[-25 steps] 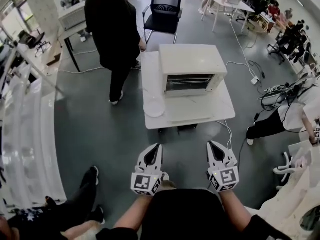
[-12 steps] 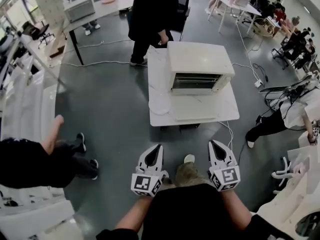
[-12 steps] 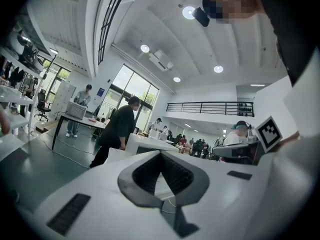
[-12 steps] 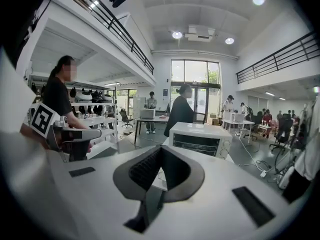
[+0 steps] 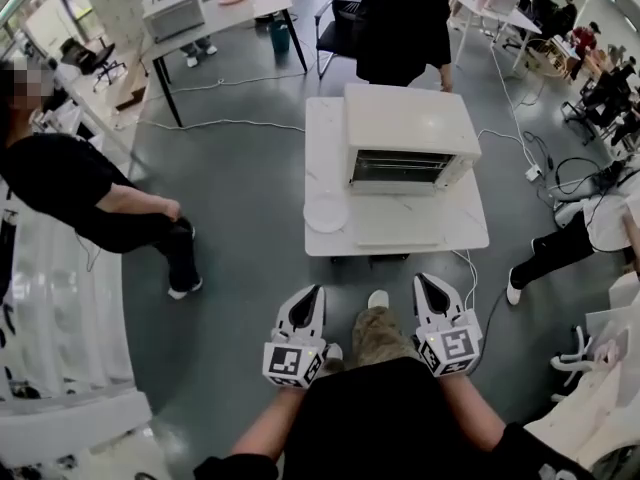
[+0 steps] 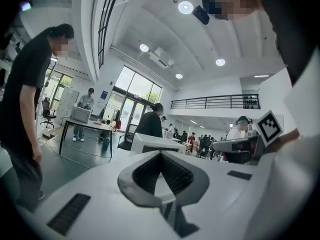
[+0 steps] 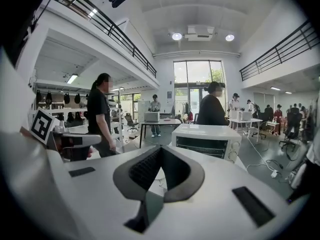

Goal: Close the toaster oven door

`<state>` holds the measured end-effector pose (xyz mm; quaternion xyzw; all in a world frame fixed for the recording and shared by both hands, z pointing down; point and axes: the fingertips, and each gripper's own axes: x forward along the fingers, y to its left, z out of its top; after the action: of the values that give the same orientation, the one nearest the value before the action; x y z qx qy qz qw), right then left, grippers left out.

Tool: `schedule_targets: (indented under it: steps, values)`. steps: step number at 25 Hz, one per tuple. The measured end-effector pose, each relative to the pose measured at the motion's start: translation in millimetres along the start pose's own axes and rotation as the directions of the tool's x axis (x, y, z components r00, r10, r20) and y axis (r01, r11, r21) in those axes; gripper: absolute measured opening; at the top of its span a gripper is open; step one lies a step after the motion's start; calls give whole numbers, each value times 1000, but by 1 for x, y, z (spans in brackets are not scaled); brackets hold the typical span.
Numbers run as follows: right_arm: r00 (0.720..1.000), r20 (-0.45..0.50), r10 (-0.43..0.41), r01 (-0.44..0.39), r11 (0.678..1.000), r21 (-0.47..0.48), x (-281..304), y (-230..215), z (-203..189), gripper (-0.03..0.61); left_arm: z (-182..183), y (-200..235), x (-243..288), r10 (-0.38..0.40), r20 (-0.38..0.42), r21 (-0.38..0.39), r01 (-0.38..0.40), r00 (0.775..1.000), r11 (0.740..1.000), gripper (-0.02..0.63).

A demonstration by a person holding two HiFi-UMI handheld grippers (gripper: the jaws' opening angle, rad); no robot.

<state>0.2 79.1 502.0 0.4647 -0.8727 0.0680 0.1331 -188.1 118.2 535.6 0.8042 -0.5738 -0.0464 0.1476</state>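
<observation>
A white toaster oven (image 5: 411,133) stands on a low white table (image 5: 325,158) ahead of me, its dark cavity facing me. Its door (image 5: 385,231) appears to lie open, flat on the table in front of it. Both grippers hover near my body, well short of the table. My left gripper (image 5: 315,291) is shut and holds nothing; my right gripper (image 5: 423,280) is also shut and holds nothing. In the right gripper view the oven (image 7: 206,139) shows beyond the closed gripper (image 7: 161,148). In the left gripper view the gripper (image 6: 160,153) partly hides the oven (image 6: 150,143).
A white plate (image 5: 325,213) lies on the table's front left. A person in black (image 5: 75,193) stands at the left, another (image 5: 403,18) behind the table. Cables (image 5: 500,133) trail on the grey floor at right. A desk (image 5: 215,13) and chair stand further back.
The table and oven have drawn nearer as I step forward. The person in black moved from the table's left side to behind it. Another person has come in at the left.
</observation>
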Motion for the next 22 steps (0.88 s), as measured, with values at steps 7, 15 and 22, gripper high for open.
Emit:
schedule_targets:
  steps: [7, 15, 22]
  values:
    - [997, 70, 33, -36, 998, 47, 43, -85, 32, 14, 11, -12, 85, 24, -40, 21, -23, 999, 1000, 17]
    - [998, 44, 52, -57, 993, 99, 88, -170, 36, 14, 25, -39, 183, -2, -57, 58, 5, 998, 998, 17]
    - [994, 11, 107, -108, 989, 106, 114, -215, 16, 14, -4, -36, 222, 77, -106, 53, -71, 991, 996, 17]
